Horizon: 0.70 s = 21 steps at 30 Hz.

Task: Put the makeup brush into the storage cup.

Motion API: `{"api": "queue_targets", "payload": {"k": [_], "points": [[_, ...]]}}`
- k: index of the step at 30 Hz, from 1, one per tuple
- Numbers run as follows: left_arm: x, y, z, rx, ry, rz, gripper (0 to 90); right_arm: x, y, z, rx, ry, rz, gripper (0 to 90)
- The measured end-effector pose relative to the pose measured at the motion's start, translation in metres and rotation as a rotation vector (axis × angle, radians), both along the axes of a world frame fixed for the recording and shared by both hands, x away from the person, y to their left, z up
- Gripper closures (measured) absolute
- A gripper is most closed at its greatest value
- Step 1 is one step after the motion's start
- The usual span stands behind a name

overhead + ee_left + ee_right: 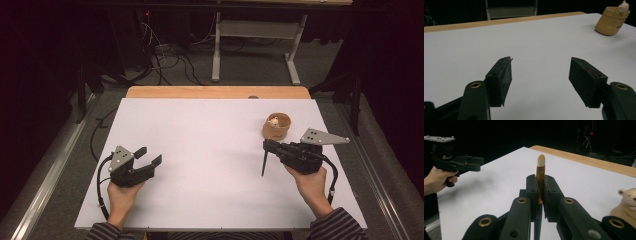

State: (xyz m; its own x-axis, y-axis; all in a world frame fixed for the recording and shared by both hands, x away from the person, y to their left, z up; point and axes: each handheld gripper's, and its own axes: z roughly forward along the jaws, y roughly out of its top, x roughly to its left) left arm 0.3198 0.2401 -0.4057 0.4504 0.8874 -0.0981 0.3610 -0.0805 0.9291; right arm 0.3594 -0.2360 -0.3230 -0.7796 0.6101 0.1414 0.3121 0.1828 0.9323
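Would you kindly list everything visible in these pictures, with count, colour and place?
Cup: one, tan, far right part of the sheet.
Bear figure: one, whitish, perched at the cup's rim.
Stick: one, amber with a pale rounded tip and a dark lower part, clamped between the right gripper's jaws.
Sheet: one, white, covering the table.
Table: one, wooden edge showing at the far side.
Desk frame: one, light grey, on the floor beyond.
Left gripper: one, black, jaws apart and empty, near left.
Right gripper: one, black, shut on the stick, beside the cup.
Hands: two, striped sleeves, bottom edge.
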Motion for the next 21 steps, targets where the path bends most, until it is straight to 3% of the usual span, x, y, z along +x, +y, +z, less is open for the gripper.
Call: {"api": "queue_targets", "payload": {"k": [21], "points": [[0.0, -0.003, 0.0, -0.002, -0.016, -0.008, 31.0, 0.023, -0.031, 0.012, 0.002, -0.007, -0.132, 86.3]]}}
